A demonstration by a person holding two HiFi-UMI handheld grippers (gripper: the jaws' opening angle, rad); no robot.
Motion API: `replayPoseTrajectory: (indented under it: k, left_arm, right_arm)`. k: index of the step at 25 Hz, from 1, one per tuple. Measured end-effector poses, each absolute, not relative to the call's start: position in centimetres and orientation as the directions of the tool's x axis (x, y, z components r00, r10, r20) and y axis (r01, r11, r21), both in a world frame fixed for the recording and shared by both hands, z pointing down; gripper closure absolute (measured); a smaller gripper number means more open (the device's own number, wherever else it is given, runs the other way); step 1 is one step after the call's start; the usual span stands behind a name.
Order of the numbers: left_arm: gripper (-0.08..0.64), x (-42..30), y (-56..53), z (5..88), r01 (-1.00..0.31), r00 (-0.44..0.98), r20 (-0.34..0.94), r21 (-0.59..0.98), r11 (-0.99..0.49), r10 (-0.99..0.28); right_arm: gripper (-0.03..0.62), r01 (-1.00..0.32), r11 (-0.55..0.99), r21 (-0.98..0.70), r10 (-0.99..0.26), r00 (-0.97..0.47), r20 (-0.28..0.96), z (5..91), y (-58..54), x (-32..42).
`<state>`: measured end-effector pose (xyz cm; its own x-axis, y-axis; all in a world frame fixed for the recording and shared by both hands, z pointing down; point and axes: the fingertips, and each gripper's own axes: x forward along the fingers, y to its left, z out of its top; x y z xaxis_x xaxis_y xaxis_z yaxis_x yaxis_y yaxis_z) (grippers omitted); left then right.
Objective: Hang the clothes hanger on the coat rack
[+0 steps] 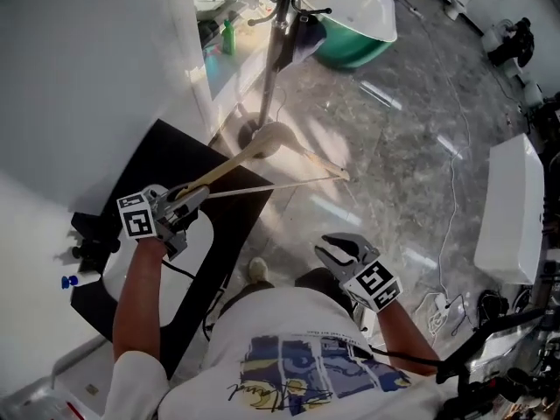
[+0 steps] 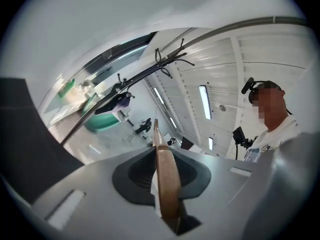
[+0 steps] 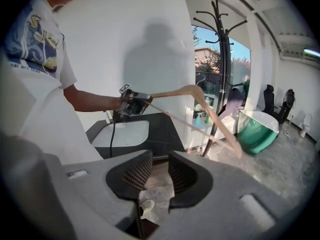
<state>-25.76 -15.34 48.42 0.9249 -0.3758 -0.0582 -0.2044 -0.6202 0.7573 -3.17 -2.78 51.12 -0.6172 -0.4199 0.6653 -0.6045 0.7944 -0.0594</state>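
Close to the person's body, the right gripper (image 3: pixel 155 171) hangs idle, its jaws slightly apart with only floor showing between them. Out to the left, the left gripper (image 1: pixel 188 201) has its jaws pinched on the tip of one arm of the wooden hanger (image 1: pixel 254 151), which juts out in the air over the floor, well short of the rack.

The hanger looks light and stiff, with a thin crossbar under curved shoulders. Held by one tip, it probably levers against the pads, and its smooth finish may let it swivel. A grip nearer the neck would likely steady it for the hooking. Its hook is too small to make out here.

Beneath the left hand, a white sink (image 3: pixel 125 134) sits in a black counter (image 1: pixel 175 160). The basin appears bare, with a cable crossing in front of it.

Farther off stands the black rack (image 3: pixel 222 59), its curved hooks free at the top. Just beside its pole is a green tub (image 1: pixel 354 33), and nothing shows on its white inside.
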Motion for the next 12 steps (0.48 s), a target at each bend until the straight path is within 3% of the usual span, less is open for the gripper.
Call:
replayPoseTrajectory:
  k: [12]
  left_arm:
    - [0.511, -18.0, -25.7, 32.2, -0.256, 0.868, -0.196, 0.611, -0.749, -0.456]
  right_arm:
    - [0.494, -0.576, 0.811, -0.099, -0.421, -0.692, 0.586, 51.7, -8.8, 0.9]
